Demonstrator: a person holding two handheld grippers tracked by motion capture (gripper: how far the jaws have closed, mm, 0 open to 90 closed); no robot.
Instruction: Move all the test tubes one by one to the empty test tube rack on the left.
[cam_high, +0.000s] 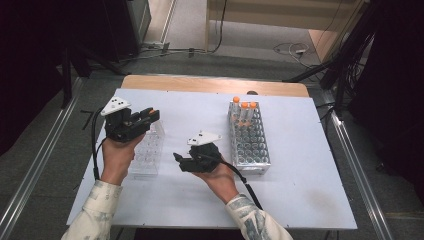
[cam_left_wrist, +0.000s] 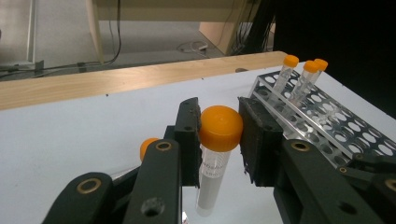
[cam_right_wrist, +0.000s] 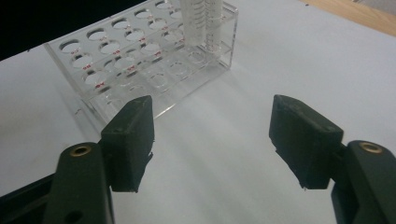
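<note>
While our left gripper (cam_left_wrist: 219, 135) is clamping the tube (cam_left_wrist: 215, 154) by its orange cap (cam_left_wrist: 221, 127), the body is hanging free below the fingers for racking. Our right gripper (cam_right_wrist: 212, 140) is gaping empty, the clear rack (cam_right_wrist: 140, 60) lying beyond its fingertips.

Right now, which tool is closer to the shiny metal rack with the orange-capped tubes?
The right tool. It sits just beside the metal rack, on its left. The left tool is farther off, above the clear plastic rack, gripping a tube.

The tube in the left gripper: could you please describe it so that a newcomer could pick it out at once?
Start at the white table and find the clear plastic rack on its left side. Just above it the left gripper clamps a clear tube by its orange cap. Unlike the three orange-capped tubes in the metal rack, it hangs in the air.
</note>
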